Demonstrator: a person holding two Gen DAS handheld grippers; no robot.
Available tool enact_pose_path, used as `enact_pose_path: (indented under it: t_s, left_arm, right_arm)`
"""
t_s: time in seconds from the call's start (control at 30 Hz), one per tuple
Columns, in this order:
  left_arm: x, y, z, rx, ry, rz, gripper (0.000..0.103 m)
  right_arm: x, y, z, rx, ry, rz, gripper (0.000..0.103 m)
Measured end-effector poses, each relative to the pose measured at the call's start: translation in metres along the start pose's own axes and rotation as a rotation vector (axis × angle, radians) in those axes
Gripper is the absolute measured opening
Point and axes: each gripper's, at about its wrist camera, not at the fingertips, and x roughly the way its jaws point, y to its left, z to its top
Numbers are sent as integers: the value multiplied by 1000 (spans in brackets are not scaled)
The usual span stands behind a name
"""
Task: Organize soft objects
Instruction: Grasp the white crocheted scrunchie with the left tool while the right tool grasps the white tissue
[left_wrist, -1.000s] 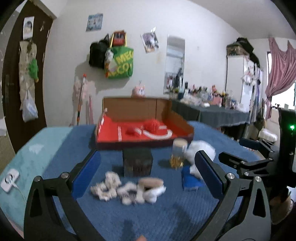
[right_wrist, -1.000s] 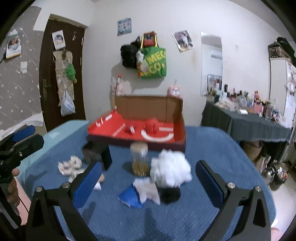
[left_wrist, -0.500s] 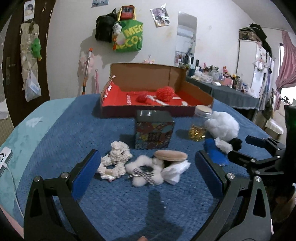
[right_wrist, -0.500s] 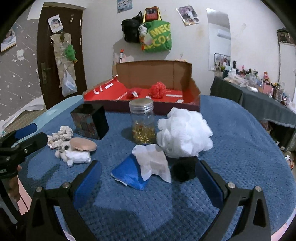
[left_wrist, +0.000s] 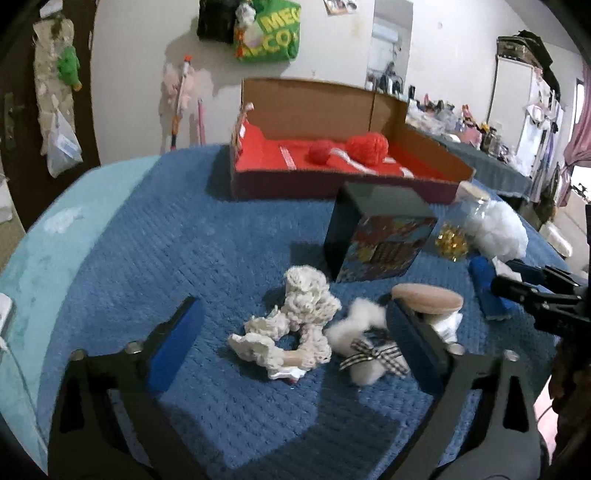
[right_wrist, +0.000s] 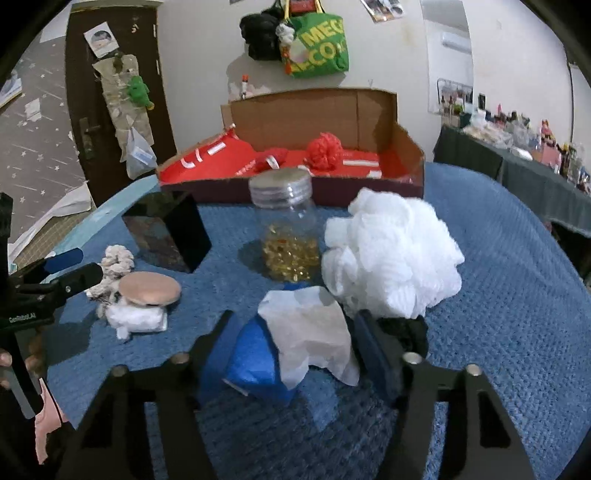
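Cream knitted scrunchie: light, limp; take its bunched middle. Left gripper closing around it, pads not touching. Right gripper closing around blue cloth, no contact seen.

On the blue cover: one open cardboard box at the far end with two red yarn balls inside; one dark cube box; one lidded jar; one white mesh pouf; one cream knitted piece; one round tan puff; one blue cloth; one white tissue.
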Motion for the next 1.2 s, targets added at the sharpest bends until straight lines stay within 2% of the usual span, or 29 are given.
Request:
enact_pose_path:
  t_s: [0.03,0.07,0.1,0.13,0.17,0.23,0.3,0.63,1.2]
  left_arm:
    - [4,2,0,-9,20,-24,58]
    - [9,4,-2,-17,50,-55,47]
    - [12,4,-3,-16,60,-54,45]
    - [12,4,-4,-14,54,-45,39]
    - [9,3,-5,-11,41,-43,32]
    - [5,0,-7,2,27,-37,28]
    - [-1,-3,-9,6,11,-25,20]
    - [-28,-8,-6,17,-45,-29,19]
    - [-35,-8,-7,29,-38,-14,19]
  right_arm:
    - [2,-1,-1,3,8,10,59]
    - [3,-2,-2,7,11,20,57]
    - [3,-2,-3,5,12,28,51]
    - [2,-2,-4,3,11,38,41]
    - [1,-2,-4,2,8,42,38]
    - [-4,-2,-5,-2,-4,48,25]
    - [-10,-4,-6,8,-14,63,23]
    - [-33,2,-1,-7,-58,84,22]
    - [-31,6,-3,-22,-50,89,22]
